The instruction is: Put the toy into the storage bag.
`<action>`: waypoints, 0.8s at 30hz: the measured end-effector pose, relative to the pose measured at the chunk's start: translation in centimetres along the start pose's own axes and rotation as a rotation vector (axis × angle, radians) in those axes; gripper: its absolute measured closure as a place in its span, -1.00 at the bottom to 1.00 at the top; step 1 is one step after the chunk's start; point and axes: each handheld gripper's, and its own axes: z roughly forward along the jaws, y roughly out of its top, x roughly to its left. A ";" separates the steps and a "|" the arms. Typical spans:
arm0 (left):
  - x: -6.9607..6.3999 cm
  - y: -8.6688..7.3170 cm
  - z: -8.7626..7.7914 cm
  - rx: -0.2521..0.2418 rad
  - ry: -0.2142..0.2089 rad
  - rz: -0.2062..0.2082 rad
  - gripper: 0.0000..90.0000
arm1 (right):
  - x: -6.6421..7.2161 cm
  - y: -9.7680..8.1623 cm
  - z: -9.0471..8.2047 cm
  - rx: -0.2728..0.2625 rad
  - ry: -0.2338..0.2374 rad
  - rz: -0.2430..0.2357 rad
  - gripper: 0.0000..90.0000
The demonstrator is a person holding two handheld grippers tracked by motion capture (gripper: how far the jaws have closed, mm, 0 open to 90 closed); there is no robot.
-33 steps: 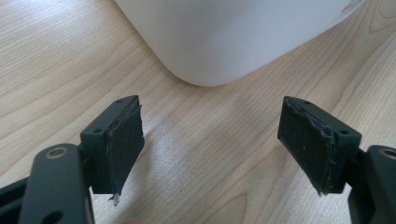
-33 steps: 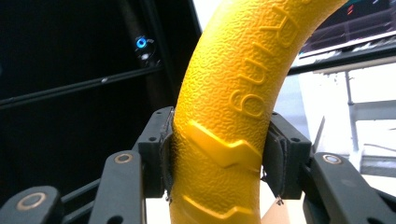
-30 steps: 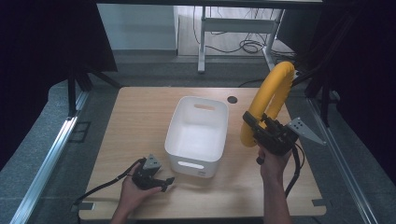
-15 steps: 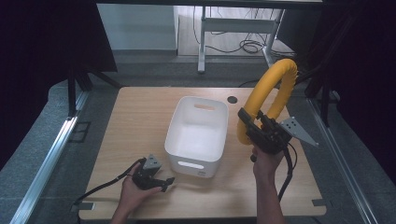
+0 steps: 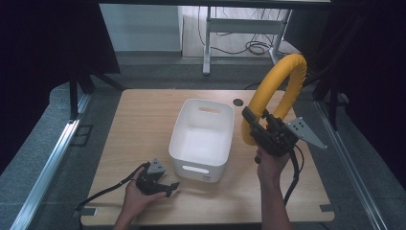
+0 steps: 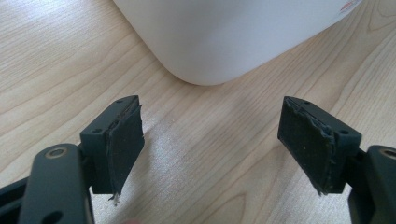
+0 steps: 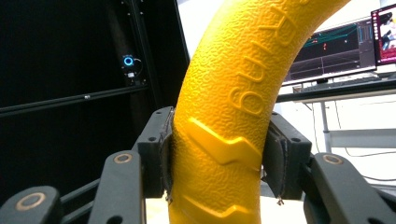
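Right gripper (image 5: 253, 125) clamps the textured yellow foam ring (image 5: 277, 91), held aloft beside the white plastic bin (image 5: 203, 136); transport step. Next, presumably: carry over bin, lower, release.

Even overhead light falls on the pale wooden table (image 5: 143, 124) in the high view, while black curtains at both sides swallow the edges and the frame stays soft and grainy. The white bin (image 5: 203, 139) throws a faint shadow toward the camera. In the left gripper view a dull sheen glares off the wood; in the right gripper view bright monitors (image 7: 345, 44) blur behind.
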 end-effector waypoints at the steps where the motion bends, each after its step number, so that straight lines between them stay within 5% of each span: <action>1: 0.0 0.0 0.0 0.000 0.002 -0.003 -0.50 | 0.3 0.2 0.1 -0.008 0.005 -0.005 0.11; 24: 0.0 0.0 0.0 0.005 -0.003 0.006 -0.50 | 3.3 2.3 2.0 -0.039 0.042 -0.029 0.11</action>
